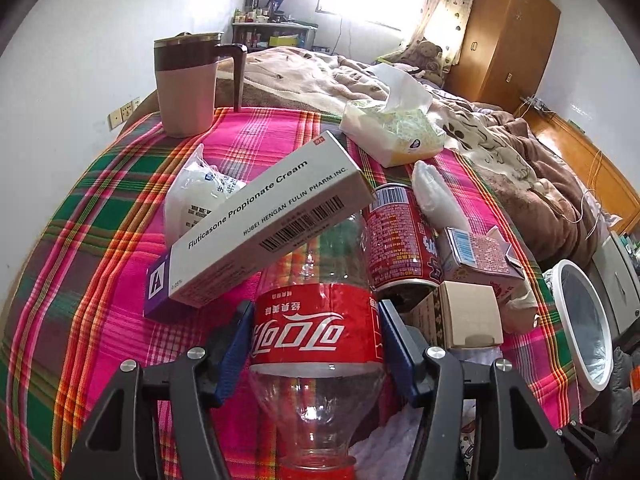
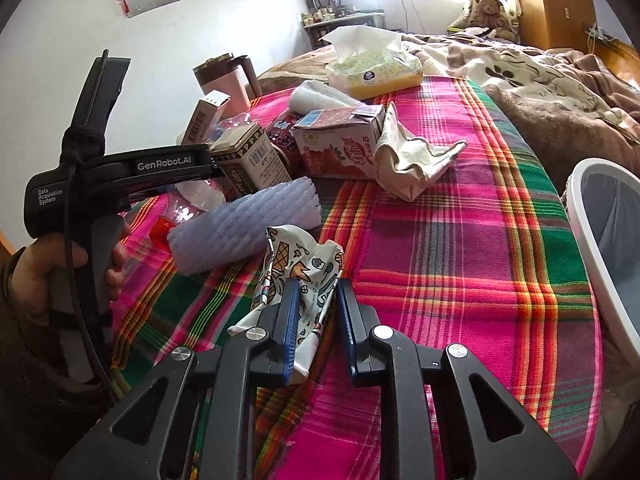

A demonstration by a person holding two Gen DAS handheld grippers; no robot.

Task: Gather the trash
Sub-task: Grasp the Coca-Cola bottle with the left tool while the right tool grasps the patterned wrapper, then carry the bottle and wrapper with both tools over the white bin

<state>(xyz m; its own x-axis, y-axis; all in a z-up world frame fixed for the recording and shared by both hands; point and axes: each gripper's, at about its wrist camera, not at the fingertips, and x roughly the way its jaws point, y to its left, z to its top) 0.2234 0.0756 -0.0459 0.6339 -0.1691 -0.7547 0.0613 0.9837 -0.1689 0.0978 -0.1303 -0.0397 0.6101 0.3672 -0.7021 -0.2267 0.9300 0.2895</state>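
Note:
In the left wrist view my left gripper is shut on a clear cola bottle, both blue pads against its red label, cap end toward the camera. A white cream box leans across the bottle's far end. Beside it lie a red can, a pink drink carton and a small brown box. In the right wrist view my right gripper is shut on a crumpled wrapper printed with ice-cream cones, low over the plaid cloth.
A white-rimmed bin stands off the cloth's right edge. A foam sleeve, crumpled paper, a tissue pack and a pink mug lie further on. A hand grips the left tool's handle at the left.

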